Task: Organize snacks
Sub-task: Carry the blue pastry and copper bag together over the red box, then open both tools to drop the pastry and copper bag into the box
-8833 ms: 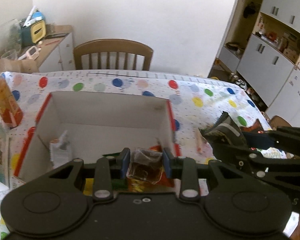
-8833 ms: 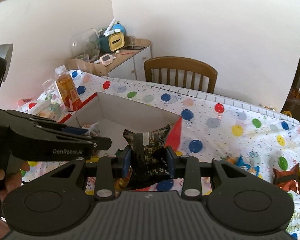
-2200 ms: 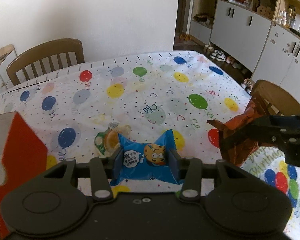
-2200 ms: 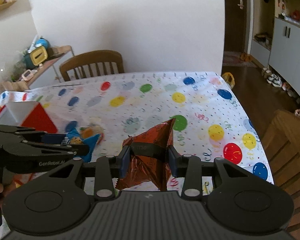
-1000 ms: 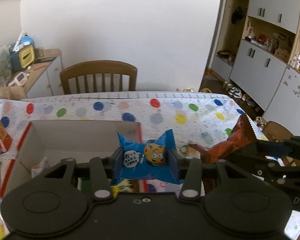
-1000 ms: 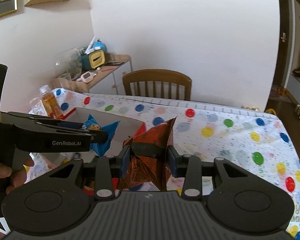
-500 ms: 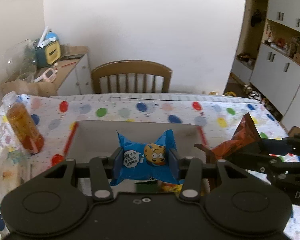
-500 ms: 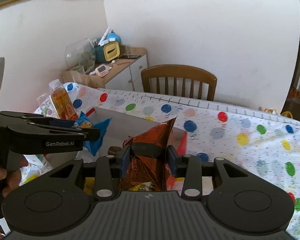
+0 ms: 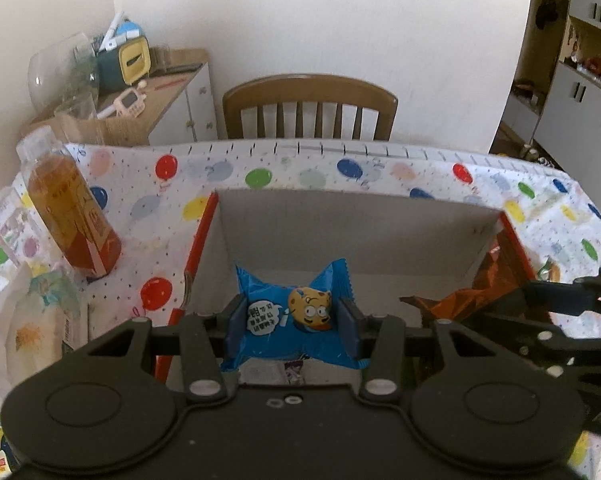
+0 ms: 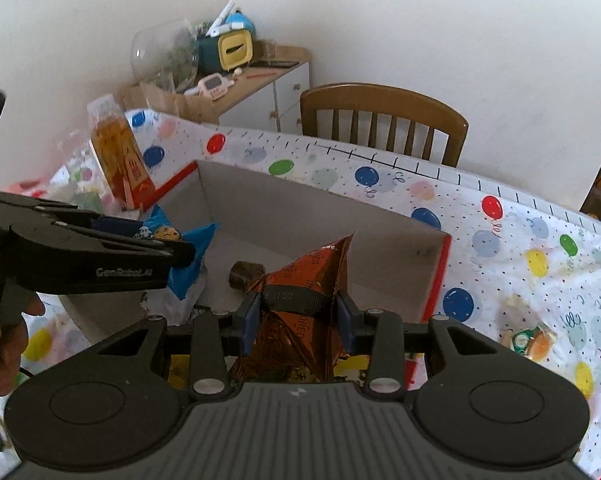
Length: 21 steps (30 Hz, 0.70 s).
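My left gripper (image 9: 291, 325) is shut on a blue snack packet (image 9: 290, 314) with a cartoon cookie face, held over the open cardboard box (image 9: 356, 216). In the right wrist view the same blue packet (image 10: 194, 240) hangs over the box's left side. An orange-brown foil snack packet (image 10: 304, 300) sits pinched in my right gripper (image 10: 298, 318), above the box (image 10: 320, 216) near its right wall. That foil packet (image 9: 480, 284) shows at the right of the left wrist view. Several snacks lie on the box floor, mostly hidden by the grippers.
An orange drink bottle (image 9: 66, 208) stands left of the box, with clear packaged items (image 9: 32, 320) beside it. A small green-orange snack (image 10: 530, 340) lies on the balloon tablecloth (image 10: 500, 240) right of the box. A wooden chair (image 9: 308, 108) and a cluttered sideboard (image 10: 236, 80) stand behind the table.
Both grippers have swung left and down with their packets, from the right part of the table to over the box. The box and bottle now appear nearer and more central.
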Available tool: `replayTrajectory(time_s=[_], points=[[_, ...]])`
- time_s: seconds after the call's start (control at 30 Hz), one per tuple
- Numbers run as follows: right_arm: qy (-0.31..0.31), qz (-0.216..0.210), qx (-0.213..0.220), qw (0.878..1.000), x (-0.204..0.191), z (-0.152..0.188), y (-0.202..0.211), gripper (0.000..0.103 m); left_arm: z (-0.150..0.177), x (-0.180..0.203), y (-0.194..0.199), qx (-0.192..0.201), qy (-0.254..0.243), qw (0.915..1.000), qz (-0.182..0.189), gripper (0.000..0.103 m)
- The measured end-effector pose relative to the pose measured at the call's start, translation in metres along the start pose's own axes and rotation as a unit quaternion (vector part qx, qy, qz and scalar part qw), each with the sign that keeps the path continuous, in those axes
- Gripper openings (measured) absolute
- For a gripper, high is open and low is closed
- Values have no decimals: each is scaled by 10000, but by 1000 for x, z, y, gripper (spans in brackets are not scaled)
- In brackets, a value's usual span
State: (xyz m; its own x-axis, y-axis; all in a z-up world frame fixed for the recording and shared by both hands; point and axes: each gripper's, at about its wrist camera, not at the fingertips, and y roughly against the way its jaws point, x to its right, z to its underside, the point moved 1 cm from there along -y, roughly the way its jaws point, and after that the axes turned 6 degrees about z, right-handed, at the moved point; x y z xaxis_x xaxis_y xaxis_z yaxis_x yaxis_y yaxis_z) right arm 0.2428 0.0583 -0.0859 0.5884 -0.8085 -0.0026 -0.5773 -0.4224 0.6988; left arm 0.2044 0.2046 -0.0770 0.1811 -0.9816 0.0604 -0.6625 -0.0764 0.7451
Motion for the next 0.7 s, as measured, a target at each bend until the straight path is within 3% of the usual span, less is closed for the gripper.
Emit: replayTrajectory(time_s=[0.7], points=[[283,104,-148,9994,-15,11,-10,42,24,-3,-33,-536,-208,9983,11,47]])
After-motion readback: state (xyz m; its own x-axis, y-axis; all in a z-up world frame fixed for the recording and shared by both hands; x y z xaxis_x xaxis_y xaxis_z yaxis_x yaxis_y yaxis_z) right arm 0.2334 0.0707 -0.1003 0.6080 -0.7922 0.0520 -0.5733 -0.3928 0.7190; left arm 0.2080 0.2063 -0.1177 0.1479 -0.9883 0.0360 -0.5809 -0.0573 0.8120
